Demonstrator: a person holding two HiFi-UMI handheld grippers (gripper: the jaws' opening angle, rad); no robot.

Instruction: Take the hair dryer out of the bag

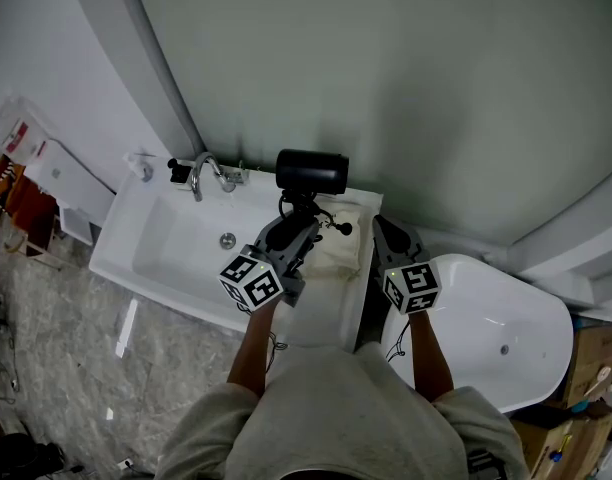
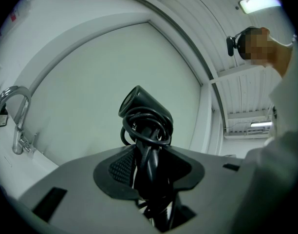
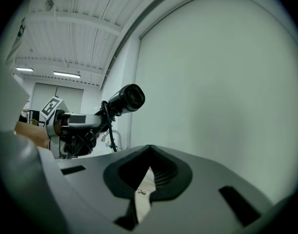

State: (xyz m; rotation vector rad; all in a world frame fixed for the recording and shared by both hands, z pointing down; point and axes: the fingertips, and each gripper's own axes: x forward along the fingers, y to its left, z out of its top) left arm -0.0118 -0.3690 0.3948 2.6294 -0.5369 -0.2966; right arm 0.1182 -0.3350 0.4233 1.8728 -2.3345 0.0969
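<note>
Gripping the dryer (image 1: 312, 172) by its handle, the left gripper (image 1: 298, 226) holds it upright over the sink's right ledge (image 1: 321, 313), with the barrel at 12 o'clock from the jaws. The jaws stand about half open and press on the black handle. The cord (image 2: 148, 130) is looped in coils round the handle just above them. In the left gripper view the barrel tilts toward 11 o'clock against the pale green wall (image 2: 90, 82).

The bag (image 1: 342, 246), of cream cloth, lies slumped on the ledge at 3 o'clock from the left gripper, between the two grippers. The dryer is out of it and is held above its far end. One end of the cord sticks out toward 3 o'clock over the cloth; whether it touches the cloth I cannot tell.

The right gripper (image 1: 388, 230) hovers at the bag's right edge, at 3 o'clock from it, with its jaws closed together. In the right gripper view a thin pale strip (image 3: 143, 199) shows in the slit between them; whether it is bag cloth I cannot tell. In that view the left gripper and dryer show at 9 o'clock, with the barrel aimed toward 2 o'clock.

The sink (image 1: 176, 248) lies at 9 o'clock from the left gripper and the tap (image 1: 204, 173) at 10 o'clock. A white tub (image 1: 506, 318) sits at 4 o'clock from the right gripper.
</note>
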